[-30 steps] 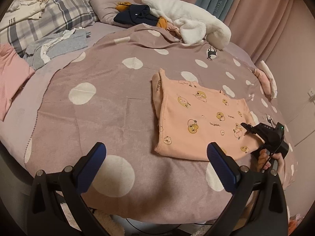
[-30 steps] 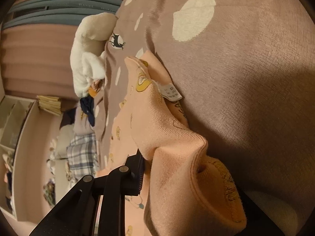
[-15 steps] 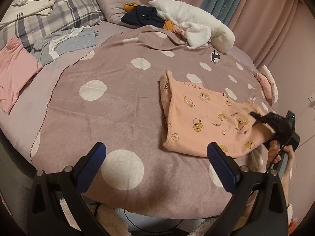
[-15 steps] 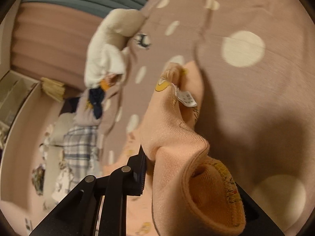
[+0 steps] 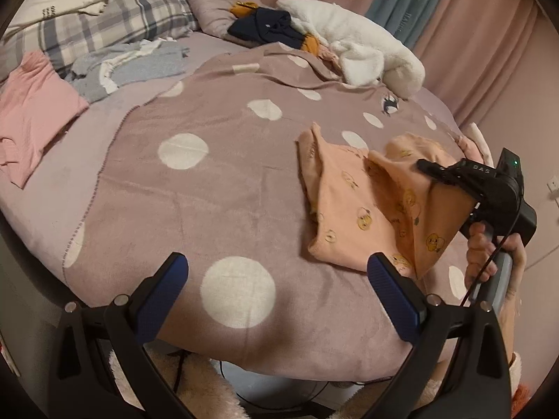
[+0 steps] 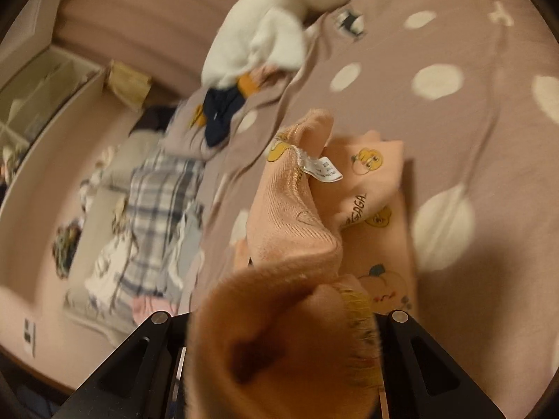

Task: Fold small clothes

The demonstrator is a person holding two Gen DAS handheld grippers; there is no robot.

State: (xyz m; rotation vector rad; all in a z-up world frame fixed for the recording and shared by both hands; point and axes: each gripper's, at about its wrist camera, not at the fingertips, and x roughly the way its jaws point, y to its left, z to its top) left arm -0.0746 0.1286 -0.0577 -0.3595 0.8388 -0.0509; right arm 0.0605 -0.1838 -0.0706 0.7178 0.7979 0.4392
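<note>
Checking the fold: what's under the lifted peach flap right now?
The right gripper holds the peach garment flap raised over its own lower layer, which lies on the dotted blanket. Anything beneath that layer is hidden.

"DAS" on right gripper (image 5: pixel 424 167)

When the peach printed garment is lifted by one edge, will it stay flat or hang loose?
Probably it hangs loose: the edge held by the right gripper already droops in soft folds while the rest of the peach garment lies on the dotted blanket. It looks light, as one pinch raises it. The knit should not slip easily.
</note>
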